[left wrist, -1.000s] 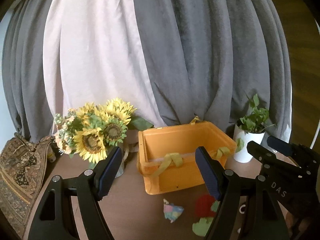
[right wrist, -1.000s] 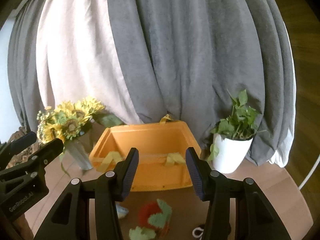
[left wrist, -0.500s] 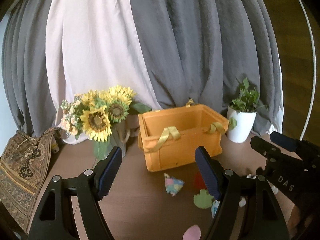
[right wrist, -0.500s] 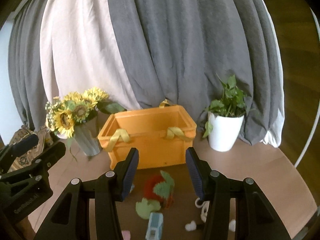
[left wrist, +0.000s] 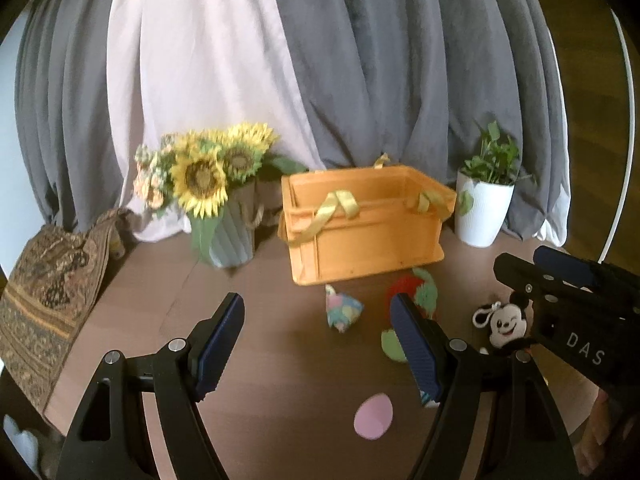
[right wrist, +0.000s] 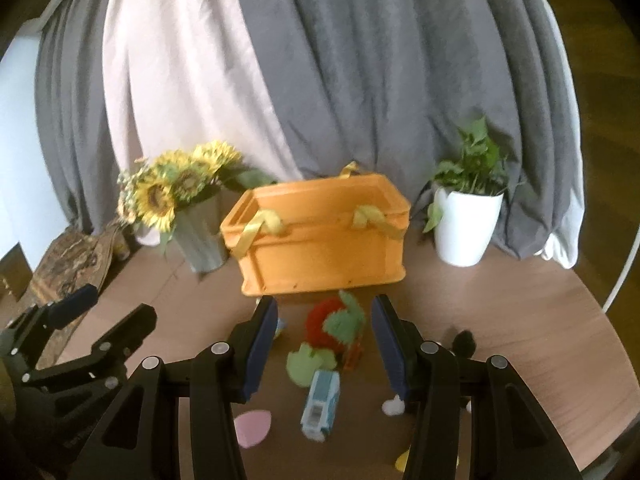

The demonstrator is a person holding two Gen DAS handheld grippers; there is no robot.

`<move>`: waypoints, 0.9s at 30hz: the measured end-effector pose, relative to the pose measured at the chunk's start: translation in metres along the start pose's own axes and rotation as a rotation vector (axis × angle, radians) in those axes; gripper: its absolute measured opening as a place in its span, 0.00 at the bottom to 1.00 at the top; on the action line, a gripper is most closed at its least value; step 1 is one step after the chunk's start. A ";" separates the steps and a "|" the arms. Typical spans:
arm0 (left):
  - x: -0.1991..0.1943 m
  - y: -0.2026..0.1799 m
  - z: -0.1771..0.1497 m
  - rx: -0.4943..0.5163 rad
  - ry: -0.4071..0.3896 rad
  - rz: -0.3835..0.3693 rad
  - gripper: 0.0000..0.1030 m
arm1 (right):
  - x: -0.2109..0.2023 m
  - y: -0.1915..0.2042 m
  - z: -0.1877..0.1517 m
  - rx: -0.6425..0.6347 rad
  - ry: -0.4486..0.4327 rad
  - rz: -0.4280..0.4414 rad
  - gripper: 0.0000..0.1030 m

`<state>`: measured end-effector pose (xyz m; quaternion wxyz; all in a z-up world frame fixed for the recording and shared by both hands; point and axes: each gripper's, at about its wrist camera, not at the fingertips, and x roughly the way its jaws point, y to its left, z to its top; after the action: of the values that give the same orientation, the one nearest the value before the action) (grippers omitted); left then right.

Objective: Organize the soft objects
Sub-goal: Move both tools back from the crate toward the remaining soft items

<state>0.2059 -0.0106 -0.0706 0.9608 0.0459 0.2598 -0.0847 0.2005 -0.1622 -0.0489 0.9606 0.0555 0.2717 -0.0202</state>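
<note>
An orange crate [left wrist: 360, 228] [right wrist: 324, 240] with yellow ribbon handles stands at the back of the brown table. In front of it lie soft toys: a red and green plush [left wrist: 416, 292] [right wrist: 336, 320], a pastel patchwork pouch [left wrist: 342, 310], a mouse plush keychain [left wrist: 502, 322], a green piece [right wrist: 306, 366], a light blue packet [right wrist: 320, 404] and a pink oval [left wrist: 374, 420] [right wrist: 252, 426]. My left gripper [left wrist: 316, 348] hovers open above the table, nothing between its fingers. My right gripper [right wrist: 324, 348] is open too, its fingers either side of the red and green plush, apart from it.
A vase of sunflowers [left wrist: 216, 200] [right wrist: 180, 208] stands left of the crate, a white potted plant [left wrist: 484, 208] [right wrist: 468, 220] to its right. Grey and white curtains hang behind. A patterned cloth [left wrist: 48, 300] drapes over the table's left edge.
Both grippers have pulled back and sunk lower. The crate looks further off, and more toys have come into view in front of it. Jaw openings are unchanged.
</note>
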 end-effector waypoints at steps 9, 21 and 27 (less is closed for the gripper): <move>0.009 -0.014 -0.034 0.047 0.085 -0.010 0.73 | 0.013 0.000 -0.030 -0.024 0.110 0.058 0.49; 0.033 -0.018 -0.068 0.078 0.177 -0.064 0.72 | 0.041 0.002 -0.057 0.014 0.246 0.084 0.49; 0.047 -0.020 -0.082 0.095 0.223 -0.101 0.70 | 0.055 0.005 -0.071 0.017 0.303 0.077 0.48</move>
<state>0.2019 -0.0260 -0.1660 0.9172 0.0875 0.3628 -0.1395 0.2105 -0.1494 -0.1372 0.9082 0.0764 0.4110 0.0230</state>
